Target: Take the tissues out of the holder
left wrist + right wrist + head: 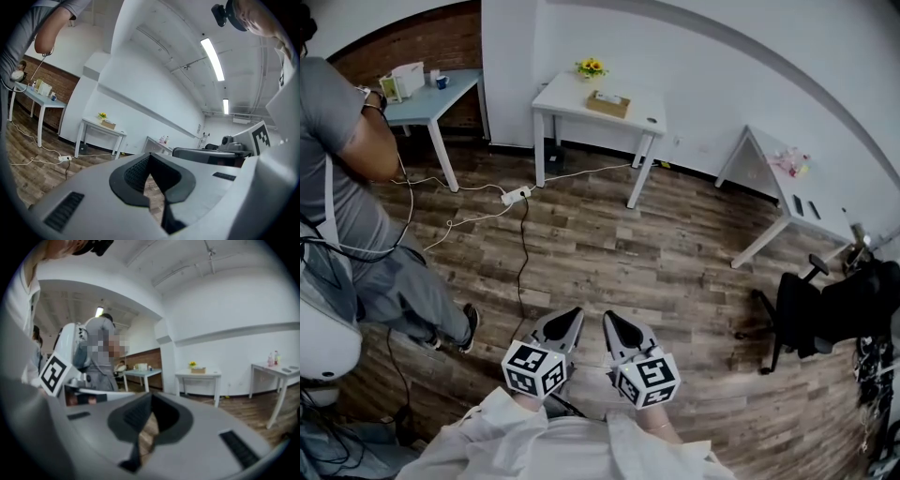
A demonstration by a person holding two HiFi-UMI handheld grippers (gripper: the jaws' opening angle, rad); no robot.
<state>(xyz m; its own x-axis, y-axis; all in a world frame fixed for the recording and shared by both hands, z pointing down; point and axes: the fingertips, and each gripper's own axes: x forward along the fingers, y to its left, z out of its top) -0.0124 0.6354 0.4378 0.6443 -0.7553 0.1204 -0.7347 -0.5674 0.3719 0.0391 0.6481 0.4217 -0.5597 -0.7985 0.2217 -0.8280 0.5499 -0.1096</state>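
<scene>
Above the brown wood-plank floor point(675, 262), two grippers are held low at 6 o'clock.
The grey left gripper point(574, 315) and grey right gripper point(609, 319) each have jaws pressed together on nothing. The flat brown box-shaped holder point(608, 103) sits well apart at 12 o'clock on a white counter point(572, 98), near small yellow flowers point(592, 67).

Evenly bright, lit by ceiling strip lights point(212, 58) at one o'clock; fisheye-bent, dark-cornered edges; near foreground blurred.
</scene>
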